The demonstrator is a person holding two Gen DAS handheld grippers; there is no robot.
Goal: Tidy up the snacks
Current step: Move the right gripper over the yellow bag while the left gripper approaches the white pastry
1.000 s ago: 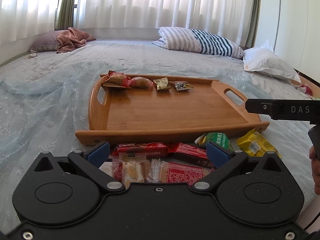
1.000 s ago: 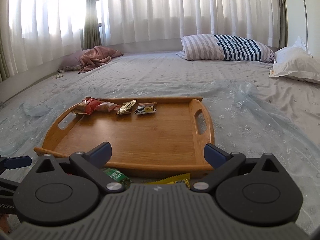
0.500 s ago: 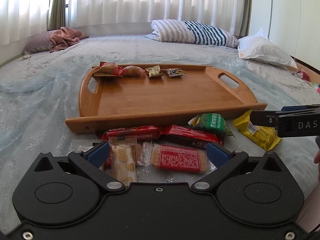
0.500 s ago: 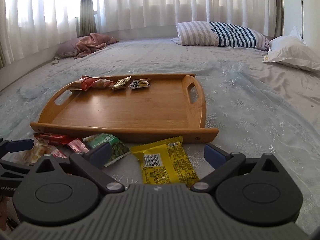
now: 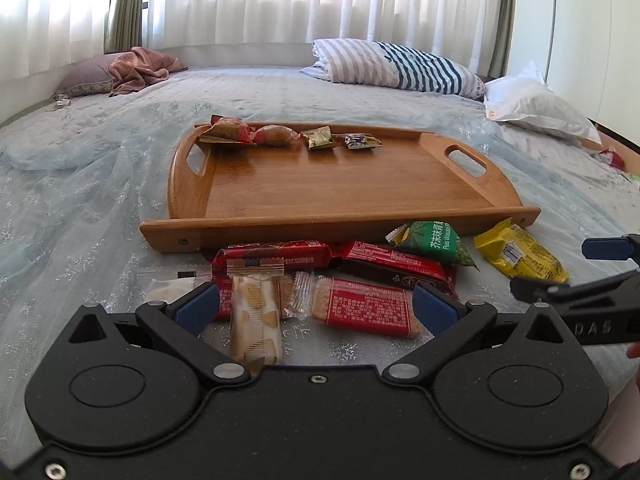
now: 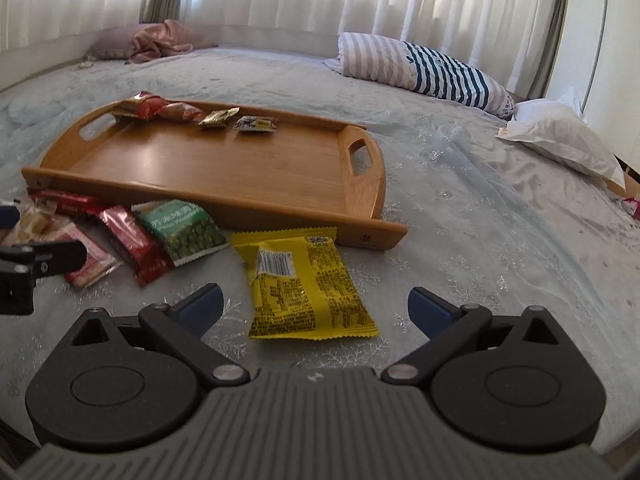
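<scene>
A wooden tray (image 5: 340, 188) (image 6: 208, 172) lies on the bed with several small snacks along its far edge (image 5: 288, 136). Loose snacks lie in front of it: red bars (image 5: 396, 264), a red-label wafer (image 5: 364, 312), a beige wafer pack (image 5: 254, 316), a green pea bag (image 5: 434, 238) (image 6: 186, 232) and a yellow packet (image 5: 520, 250) (image 6: 304, 284). My left gripper (image 5: 316, 308) is open, low over the wafers. My right gripper (image 6: 314, 306) is open, straddling the yellow packet's near end.
The bed has a pale blue lace cover (image 6: 480, 220). A striped pillow (image 5: 400, 64) and a white pillow (image 5: 536, 104) lie at the far right. A pink cloth on a pillow (image 5: 136, 68) lies at the far left. Curtains hang behind.
Both grippers have drawn back from the tray toward the near side and tilted down over the loose snacks. The right gripper now sits over the yellow packet. Both stayed open.
</scene>
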